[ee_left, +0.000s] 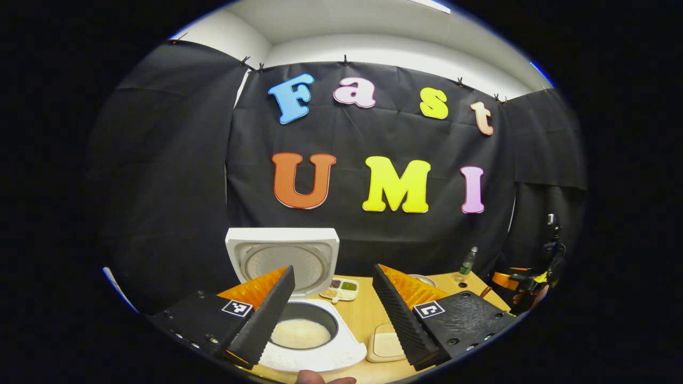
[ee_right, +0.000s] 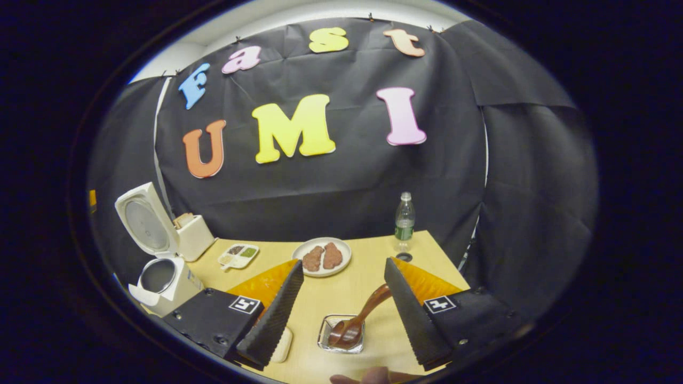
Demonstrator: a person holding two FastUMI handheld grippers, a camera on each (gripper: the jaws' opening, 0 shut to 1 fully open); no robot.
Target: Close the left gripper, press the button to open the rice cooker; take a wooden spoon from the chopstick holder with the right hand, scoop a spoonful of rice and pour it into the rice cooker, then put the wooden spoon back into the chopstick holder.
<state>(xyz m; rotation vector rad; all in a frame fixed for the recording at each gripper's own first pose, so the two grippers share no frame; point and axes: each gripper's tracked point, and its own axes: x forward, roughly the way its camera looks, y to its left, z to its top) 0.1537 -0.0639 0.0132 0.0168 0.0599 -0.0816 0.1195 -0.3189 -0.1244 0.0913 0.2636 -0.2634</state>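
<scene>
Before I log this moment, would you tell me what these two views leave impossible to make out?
- Wooden spoon, right gripper view: its handle end is hidden behind a finger of the right claw.
- Divided dish, left gripper view: too small to identify its contents.
- Rice cooker, left gripper view: a finger of the left claw covers its left part, and its button is hidden.

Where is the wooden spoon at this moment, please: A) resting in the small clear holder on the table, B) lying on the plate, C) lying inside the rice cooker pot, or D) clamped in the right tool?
A: in the right gripper view the wooden spoon rests bowl-down in the clear holder between the open fingers of the right tool.
</scene>
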